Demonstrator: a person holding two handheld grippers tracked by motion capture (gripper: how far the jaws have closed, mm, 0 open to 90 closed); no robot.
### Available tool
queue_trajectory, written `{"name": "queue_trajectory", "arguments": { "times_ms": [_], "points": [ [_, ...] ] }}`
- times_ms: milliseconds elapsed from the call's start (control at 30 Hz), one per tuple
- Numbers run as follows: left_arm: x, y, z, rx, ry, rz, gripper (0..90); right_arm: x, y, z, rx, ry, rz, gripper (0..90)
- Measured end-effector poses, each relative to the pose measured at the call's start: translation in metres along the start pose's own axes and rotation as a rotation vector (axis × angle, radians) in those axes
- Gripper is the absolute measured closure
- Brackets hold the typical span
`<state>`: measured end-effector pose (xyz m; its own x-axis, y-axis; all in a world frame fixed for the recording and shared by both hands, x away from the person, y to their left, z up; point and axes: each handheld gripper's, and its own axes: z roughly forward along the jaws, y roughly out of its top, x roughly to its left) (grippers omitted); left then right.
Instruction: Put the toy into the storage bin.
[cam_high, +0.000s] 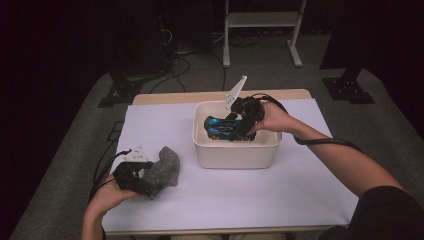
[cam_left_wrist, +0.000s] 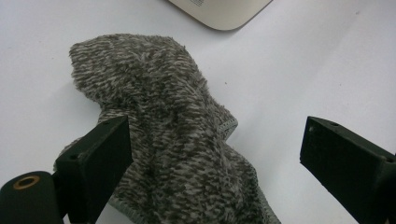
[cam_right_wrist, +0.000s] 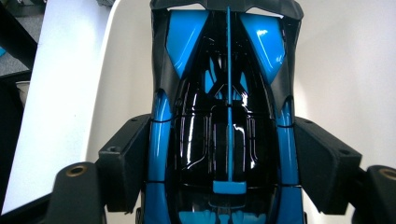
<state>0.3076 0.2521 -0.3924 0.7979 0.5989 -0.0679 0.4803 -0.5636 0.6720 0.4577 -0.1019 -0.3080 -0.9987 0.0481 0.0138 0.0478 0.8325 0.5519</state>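
The toy car (cam_right_wrist: 226, 116) runs off the bottom edge in the right gripper view — its wheels can't be seen, and whether it touches the floor of the white bin (cam_high: 235, 152) is impossible to tell. In the left gripper view the grey sock (cam_left_wrist: 173, 135) is cut off at the bottom edge, one corner tucked behind a black jaw. In the high view the sock's near end — hidden under the left gripper (cam_high: 150, 189).

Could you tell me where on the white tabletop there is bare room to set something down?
The table is bare along the near edge and right of the white bin, also at the far-left corner. It is crowded at the near left, where the left claw meets the grey sock.
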Motion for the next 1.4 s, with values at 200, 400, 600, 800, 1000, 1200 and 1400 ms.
{"name": "queue_trajectory", "arguments": {
  "times_ms": [200,400,600,800,1000,1200,1400],
  "points": [
    [0.001,-0.001,0.0,-0.002,0.002,-0.003,8.2,-0.003,0.0,0.008,0.008,0.003,0.005,25.2],
    [0.0,0.0,0.0,-0.01,-0.001,-0.004,8.2,-0.004,-0.001,0.016,0.034,0.01,0.01,25.2],
    [0.0,0.0,0.002,0.004,-0.005,0.005,8.2,-0.007,-0.005,0.023,0.028,0.032,0.029,25.2],
    [0.001,0.0,0.001,-0.008,-0.009,0.001,8.2,-0.01,-0.006,0.03,0.033,0.041,0.029,25.2],
    [0.0,0.001,0.001,-0.007,-0.012,0.002,8.2,-0.012,-0.007,0.037,0.047,0.051,0.035,25.2],
    [0.002,-0.001,0.003,-0.01,-0.014,-0.006,8.2,-0.015,-0.007,0.045,0.082,0.066,0.047,25.2],
    [0.002,-0.001,0.003,-0.01,-0.015,-0.005,8.2,-0.017,-0.006,0.048,0.104,0.071,0.055,25.2]
  ]
}}
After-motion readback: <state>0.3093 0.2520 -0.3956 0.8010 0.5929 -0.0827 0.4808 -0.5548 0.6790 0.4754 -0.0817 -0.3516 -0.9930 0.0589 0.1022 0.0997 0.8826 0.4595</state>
